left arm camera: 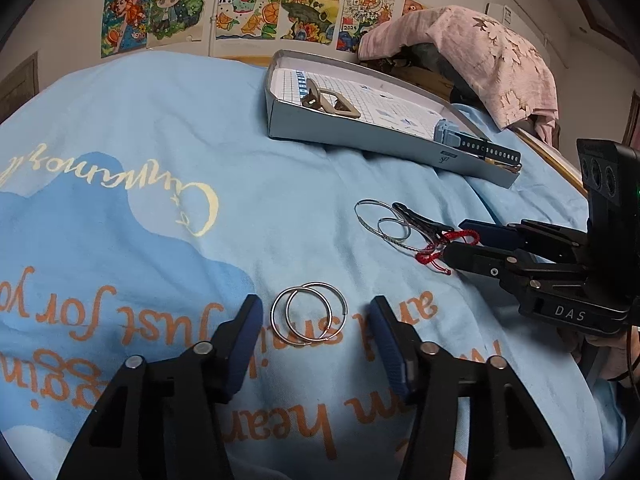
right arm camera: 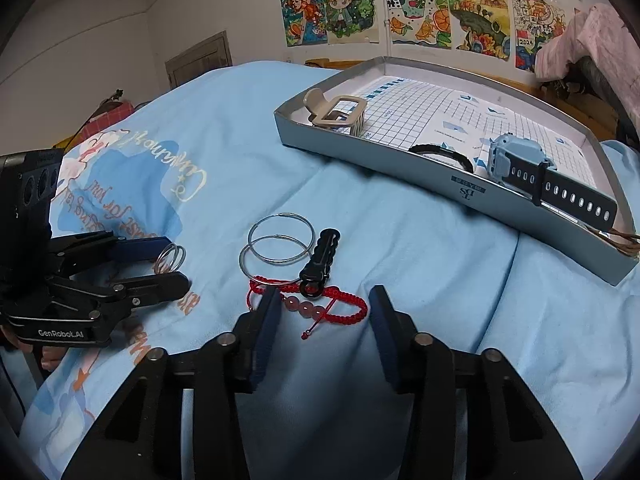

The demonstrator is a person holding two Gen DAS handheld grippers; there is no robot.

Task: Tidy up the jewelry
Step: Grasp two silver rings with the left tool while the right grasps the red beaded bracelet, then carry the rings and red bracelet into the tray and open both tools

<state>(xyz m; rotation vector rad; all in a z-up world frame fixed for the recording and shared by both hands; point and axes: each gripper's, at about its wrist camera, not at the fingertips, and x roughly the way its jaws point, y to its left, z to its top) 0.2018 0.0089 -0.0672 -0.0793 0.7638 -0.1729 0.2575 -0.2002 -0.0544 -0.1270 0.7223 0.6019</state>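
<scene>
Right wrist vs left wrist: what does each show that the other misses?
Right wrist only: black cord bracelet inside the grey cardboard tray, and pink beads on the red braided bracelet.
Left wrist only: nothing clear.
Both: open left gripper around two small silver hoops, open right gripper, two large silver hoops, black clip, beige hair claw, blue watch.

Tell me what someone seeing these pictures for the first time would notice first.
Probably the red braided bracelet with pink beads, lying on the light blue bedspread between the open fingers of the right gripper. Next, the pair of small silver hoops on the bedspread in front of the open left gripper. Behind them sits the grey box tray, holding a blue watch and a beige hair claw.
</scene>
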